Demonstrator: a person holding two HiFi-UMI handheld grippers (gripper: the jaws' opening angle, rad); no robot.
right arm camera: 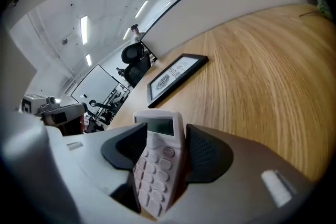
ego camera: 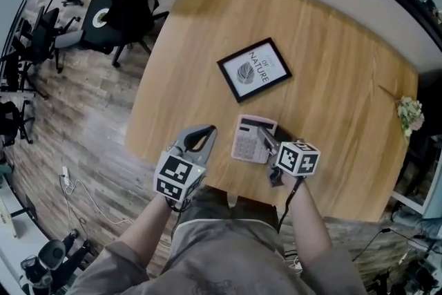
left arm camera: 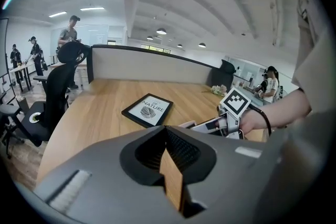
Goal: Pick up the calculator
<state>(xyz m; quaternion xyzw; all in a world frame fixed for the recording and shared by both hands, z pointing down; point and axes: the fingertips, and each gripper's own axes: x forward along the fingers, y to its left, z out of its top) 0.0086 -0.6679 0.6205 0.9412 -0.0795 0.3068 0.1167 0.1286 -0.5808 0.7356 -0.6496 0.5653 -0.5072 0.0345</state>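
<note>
Near the front edge of the table [ego camera: 345,72], the calculator [right arm camera: 157,157] is clamped across its width by the right gripper [right arm camera: 160,139]. Its jaws are pressed against both long sides, so the keypad is left facing outward and unobstructed. Whether it is lifted clear of the wood cannot be told. Just to its left, the left gripper [left arm camera: 168,136] is held idle, jaws drawn together on nothing, since one grip is judged sufficient. A framed print [ego camera: 254,70] is left untouched farther back.
</note>
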